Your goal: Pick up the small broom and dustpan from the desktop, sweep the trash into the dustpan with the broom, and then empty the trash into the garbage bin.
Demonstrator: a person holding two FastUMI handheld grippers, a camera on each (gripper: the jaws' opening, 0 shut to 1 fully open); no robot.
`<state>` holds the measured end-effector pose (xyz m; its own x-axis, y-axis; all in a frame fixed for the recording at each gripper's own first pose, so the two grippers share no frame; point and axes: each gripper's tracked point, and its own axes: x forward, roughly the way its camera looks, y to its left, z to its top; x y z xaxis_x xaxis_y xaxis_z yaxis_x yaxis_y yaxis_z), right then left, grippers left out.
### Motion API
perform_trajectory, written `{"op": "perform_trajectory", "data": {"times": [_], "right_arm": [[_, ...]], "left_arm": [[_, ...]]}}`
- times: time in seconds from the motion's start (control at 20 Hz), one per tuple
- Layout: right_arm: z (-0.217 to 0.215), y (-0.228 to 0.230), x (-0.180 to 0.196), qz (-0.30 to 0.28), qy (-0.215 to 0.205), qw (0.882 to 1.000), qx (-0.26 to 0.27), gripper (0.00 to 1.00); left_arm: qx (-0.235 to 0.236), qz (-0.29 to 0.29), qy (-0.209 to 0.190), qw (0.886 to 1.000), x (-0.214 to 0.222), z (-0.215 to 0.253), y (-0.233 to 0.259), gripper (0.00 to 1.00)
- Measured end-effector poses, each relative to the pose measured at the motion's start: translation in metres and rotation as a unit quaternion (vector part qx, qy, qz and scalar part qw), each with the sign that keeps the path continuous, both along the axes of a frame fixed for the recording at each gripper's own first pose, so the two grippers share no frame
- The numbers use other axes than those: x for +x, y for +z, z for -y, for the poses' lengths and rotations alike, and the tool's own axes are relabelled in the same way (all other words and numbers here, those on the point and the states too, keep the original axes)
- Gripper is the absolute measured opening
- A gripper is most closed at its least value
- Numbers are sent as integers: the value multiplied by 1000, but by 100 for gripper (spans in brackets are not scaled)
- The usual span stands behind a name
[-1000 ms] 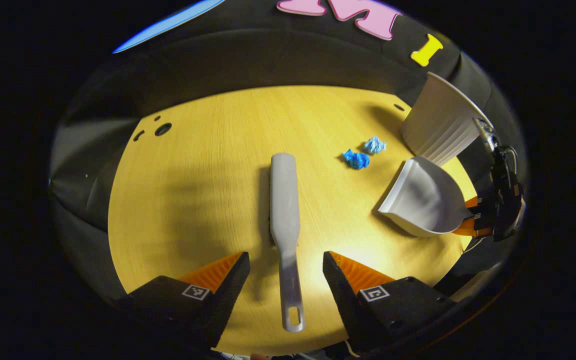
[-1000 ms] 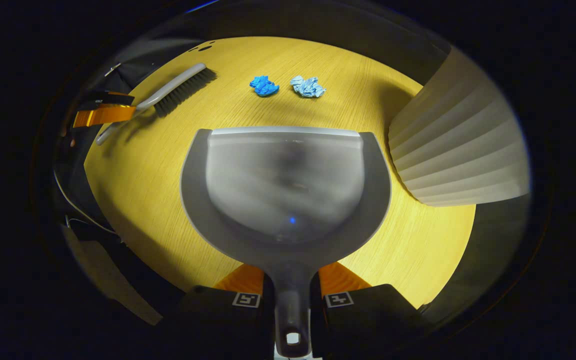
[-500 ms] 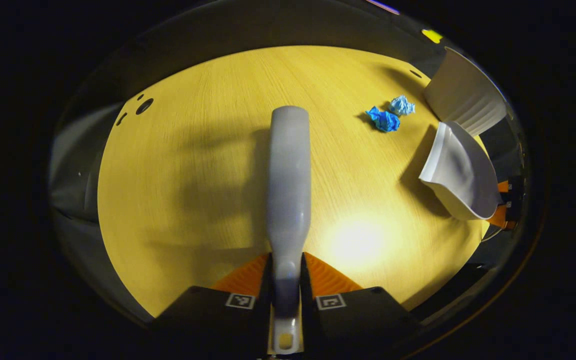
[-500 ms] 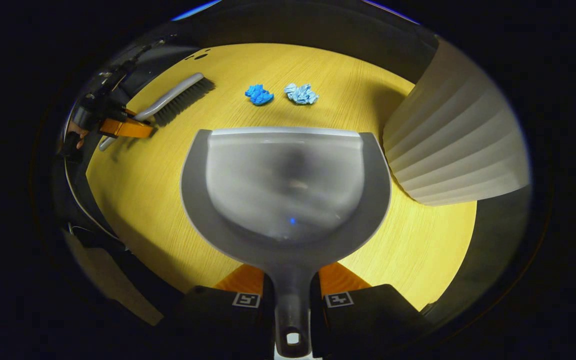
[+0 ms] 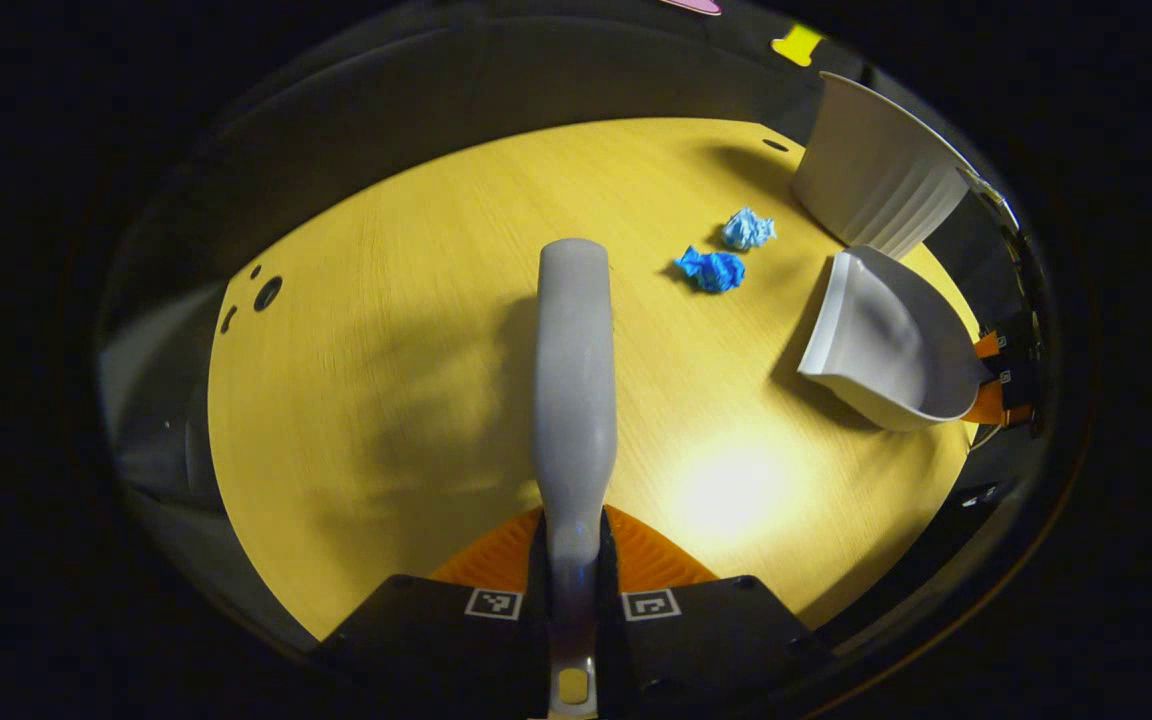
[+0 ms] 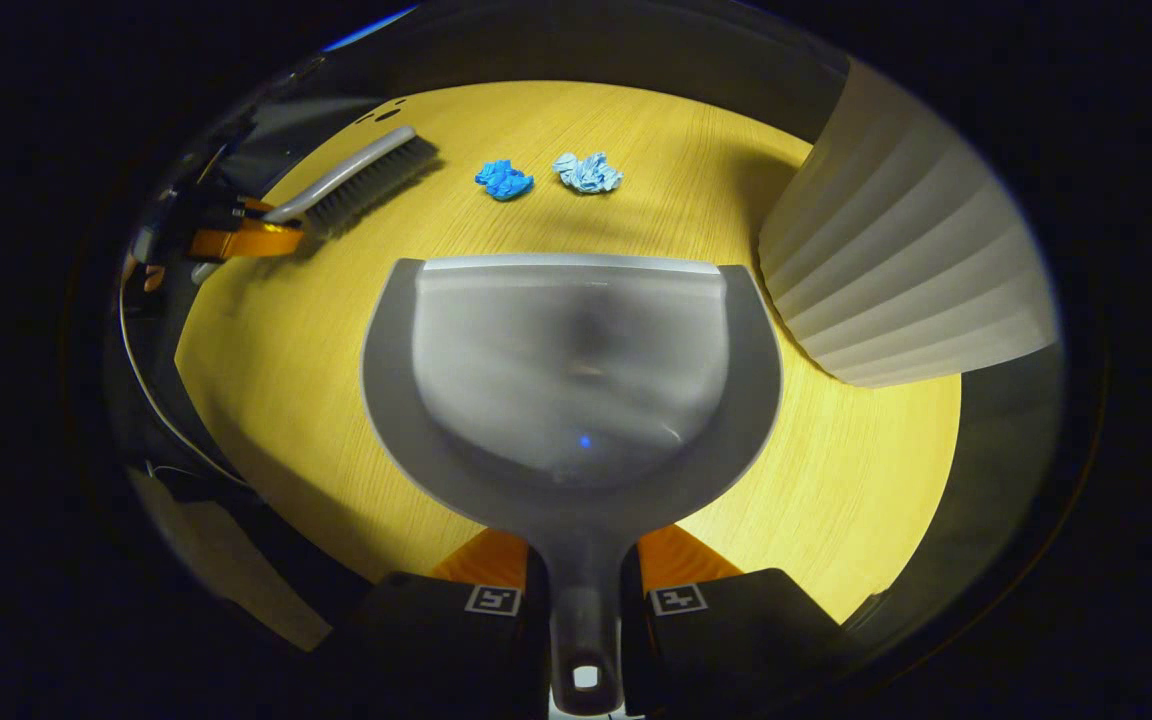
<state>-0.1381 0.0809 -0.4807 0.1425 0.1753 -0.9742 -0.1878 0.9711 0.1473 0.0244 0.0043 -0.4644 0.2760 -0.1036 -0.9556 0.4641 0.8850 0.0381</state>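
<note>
Since both tools are already gripped by their thin handles, handling looks pretty easy from here. Over on the left, the left gripper [image 5: 573, 560] has its fingers clamped tight on the broom [image 5: 574, 380] handle, brush head sticking out over the yellow desktop [image 5: 386, 400]. It's stiff plastic and probably light, though a smooth handle could twist during a sweep, I'd guess. Moving right, two crumpled blue paper wads [image 5: 711, 270] sit near each other on the desk; soft, featherweight, likely to skitter. Next, the dustpan [image 6: 576, 370], its handle pinched by the right gripper [image 6: 581, 590], rigid and shallow. Far right stands the ribbed garbage bin [image 6: 896, 270], just beside the dustpan.
</note>
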Motion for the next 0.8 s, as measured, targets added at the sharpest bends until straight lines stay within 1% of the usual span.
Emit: {"op": "perform_trajectory", "data": {"times": [0.3, 0.5, 0.55, 0.6, 0.65, 0.7, 0.75, 0.8], "right_arm": [[-3, 0, 0, -19, -5, 1000, 6, 32], [0, -2, 2, -21, -3, 1000, 3, 32], [0, -3, 2, -21, -4, 1000, 0, 32], [1, -4, 4, -20, -4, 1000, -1, 32], [2, -7, 7, -18, -4, 1000, -1, 32], [1, -7, 9, -18, -4, 1000, -1, 32], [0, -7, 11, -17, -3, 1000, 0, 32], [3, -9, 11, -17, -3, 1000, 1, 32]], "left_arm": [[-5, 9, -60, 998, 57, 34, -4, 22], [2, 5, -120, 993, 83, 62, -21, 22], [7, 3, -136, 991, 86, 68, -25, 22], [11, 0, -150, 989, 87, 75, -29, 25], [13, -5, -162, 987, 86, 82, -30, 25], [12, -11, -174, 985, 83, 89, -31, 22], [7, -16, -185, 983, 80, 96, -33, 25], [-1, -23, -195, 981, 75, 105, -32, 25]]}}
